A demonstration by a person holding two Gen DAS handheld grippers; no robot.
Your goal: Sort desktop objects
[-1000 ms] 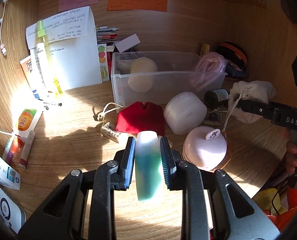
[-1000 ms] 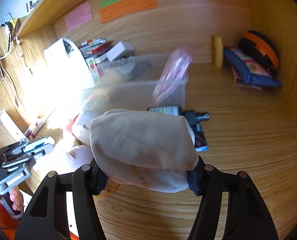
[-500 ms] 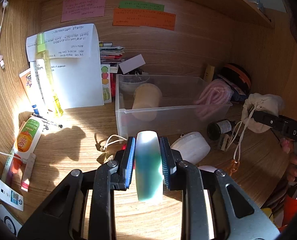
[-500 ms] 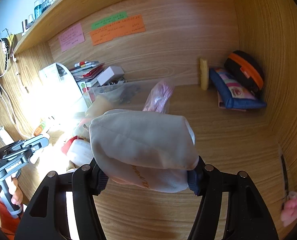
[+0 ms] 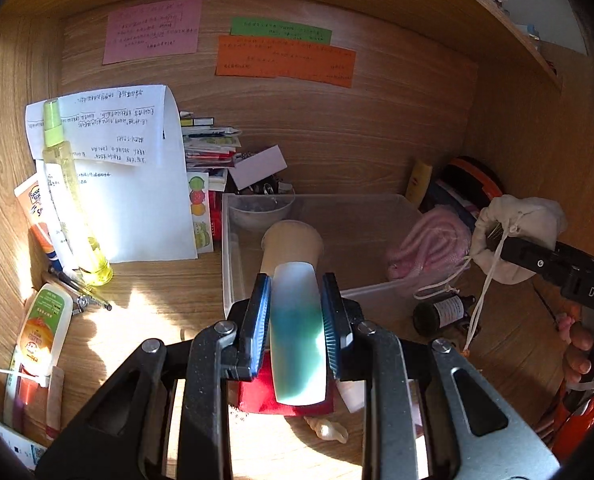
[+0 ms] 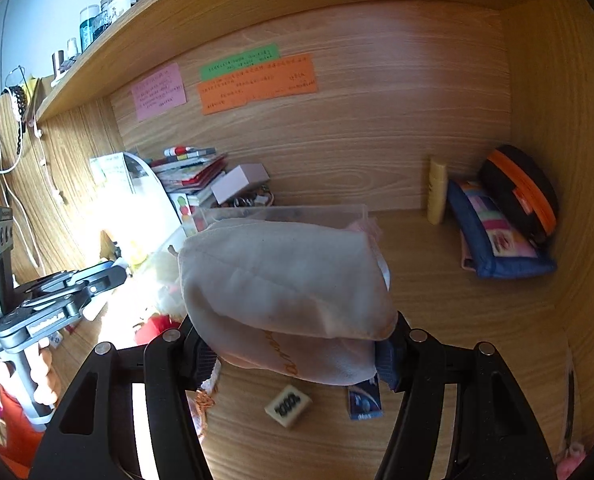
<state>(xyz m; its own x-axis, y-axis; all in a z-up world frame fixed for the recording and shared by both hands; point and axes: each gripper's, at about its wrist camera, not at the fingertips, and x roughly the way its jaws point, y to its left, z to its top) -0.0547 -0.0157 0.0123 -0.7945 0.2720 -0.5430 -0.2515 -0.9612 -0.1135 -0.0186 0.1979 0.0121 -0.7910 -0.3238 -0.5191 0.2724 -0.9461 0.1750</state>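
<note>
Sorting's maybe halfway I'd guess: my left gripper [image 5: 297,322] is clamped narrow on a teal-and-white tube [image 5: 297,336], my right gripper [image 6: 297,354] squeezes a cloth drawstring pouch [image 6: 285,296], both above the desk. The clear bin [image 5: 233,248] has a tan cup [image 5: 291,244], small bowl [image 5: 257,208] and pink cloth [image 5: 433,240]. Red pouch [image 5: 261,394] and dark bottle [image 5: 441,312] sit outside.

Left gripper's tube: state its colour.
The tube is translucent white at its far end, shading to teal green lower down. It shows best in the left wrist view.
</note>
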